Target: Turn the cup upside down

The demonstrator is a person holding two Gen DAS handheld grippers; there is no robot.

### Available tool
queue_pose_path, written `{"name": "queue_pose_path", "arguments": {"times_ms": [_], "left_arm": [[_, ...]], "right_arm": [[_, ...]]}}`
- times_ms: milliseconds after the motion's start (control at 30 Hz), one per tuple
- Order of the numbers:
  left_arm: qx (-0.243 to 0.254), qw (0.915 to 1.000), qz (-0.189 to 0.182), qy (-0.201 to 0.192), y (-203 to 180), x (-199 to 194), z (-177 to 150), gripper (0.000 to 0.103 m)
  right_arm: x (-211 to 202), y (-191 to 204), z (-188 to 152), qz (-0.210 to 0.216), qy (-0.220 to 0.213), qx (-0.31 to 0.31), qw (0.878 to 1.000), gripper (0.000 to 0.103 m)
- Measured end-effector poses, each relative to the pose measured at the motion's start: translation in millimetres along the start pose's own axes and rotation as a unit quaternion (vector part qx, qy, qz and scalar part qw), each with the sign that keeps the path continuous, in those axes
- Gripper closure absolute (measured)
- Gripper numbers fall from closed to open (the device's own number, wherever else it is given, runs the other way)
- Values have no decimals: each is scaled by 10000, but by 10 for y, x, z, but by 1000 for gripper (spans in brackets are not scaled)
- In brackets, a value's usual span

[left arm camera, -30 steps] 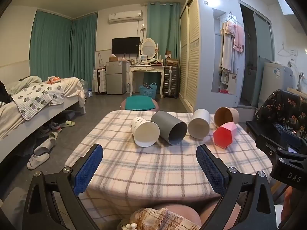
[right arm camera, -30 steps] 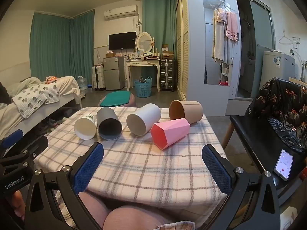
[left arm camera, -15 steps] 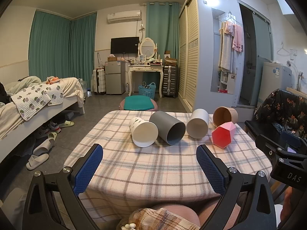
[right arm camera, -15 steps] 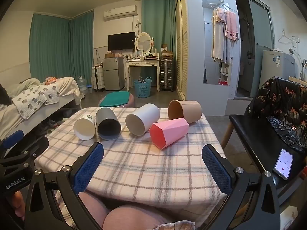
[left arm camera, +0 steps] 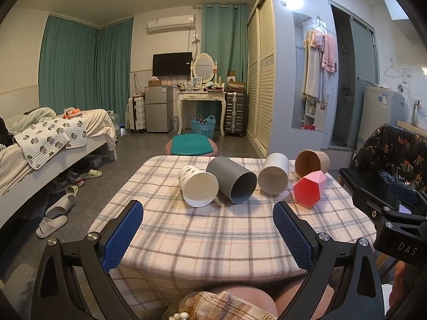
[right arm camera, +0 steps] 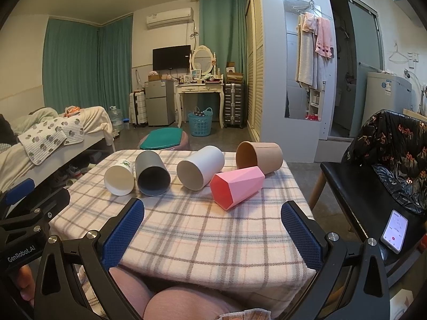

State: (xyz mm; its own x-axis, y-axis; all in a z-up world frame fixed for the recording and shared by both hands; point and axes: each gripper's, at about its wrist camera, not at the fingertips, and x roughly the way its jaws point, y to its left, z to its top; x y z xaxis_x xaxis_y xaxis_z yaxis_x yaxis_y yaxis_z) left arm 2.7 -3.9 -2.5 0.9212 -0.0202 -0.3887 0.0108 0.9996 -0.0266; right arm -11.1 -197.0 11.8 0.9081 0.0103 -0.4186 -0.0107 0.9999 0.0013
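Observation:
Several cups lie on their sides on a plaid-covered table [left arm camera: 213, 240], mouths toward me: a white printed cup [left arm camera: 198, 185] [right arm camera: 119, 177], a grey cup [left arm camera: 232, 182] [right arm camera: 151, 173], a plain white cup [left arm camera: 274, 172] [right arm camera: 200, 170], a brown cup [left arm camera: 311, 161] [right arm camera: 259, 157] and a pink faceted cup [left arm camera: 309, 189] [right arm camera: 236, 187]. My left gripper [left arm camera: 208, 233] is open and empty over the near table edge. My right gripper [right arm camera: 212, 233] is open and empty, also near the front edge, short of the cups.
A black chair [right arm camera: 373, 176] with a phone [right arm camera: 395, 230] on it stands right of the table. A bed [left arm camera: 53, 144] and slippers [left arm camera: 53, 221] are on the left. A round stool [left arm camera: 192, 146] sits behind the table. My knees are under the front edge.
Both views have shifted only slightly; the cups lie in the same places and both grippers stay open.

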Motion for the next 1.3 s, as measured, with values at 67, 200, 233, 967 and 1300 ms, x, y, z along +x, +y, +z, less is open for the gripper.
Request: {"name": "queue_pose_path", "arguments": {"times_ms": [67, 200, 233, 967, 1300], "left_arm": [[2, 10000, 1, -2, 0, -1, 1, 2], [0, 10000, 2, 1, 0, -2, 3, 2], [2, 10000, 4, 3, -1, -1, 5, 2], [-4, 10000, 12, 28, 26, -9, 19, 2], [-3, 10000, 9, 29, 28, -7, 18, 2]], "right_arm": [[-4, 2, 0, -3, -4, 3, 10000, 0], [-1, -1, 0, 1, -2, 2, 10000, 0], [1, 4, 5, 4, -3, 3, 10000, 0], [9, 34, -18, 45, -15, 14, 10000, 0], [23, 44, -36, 51, -8, 15, 10000, 0]]}}
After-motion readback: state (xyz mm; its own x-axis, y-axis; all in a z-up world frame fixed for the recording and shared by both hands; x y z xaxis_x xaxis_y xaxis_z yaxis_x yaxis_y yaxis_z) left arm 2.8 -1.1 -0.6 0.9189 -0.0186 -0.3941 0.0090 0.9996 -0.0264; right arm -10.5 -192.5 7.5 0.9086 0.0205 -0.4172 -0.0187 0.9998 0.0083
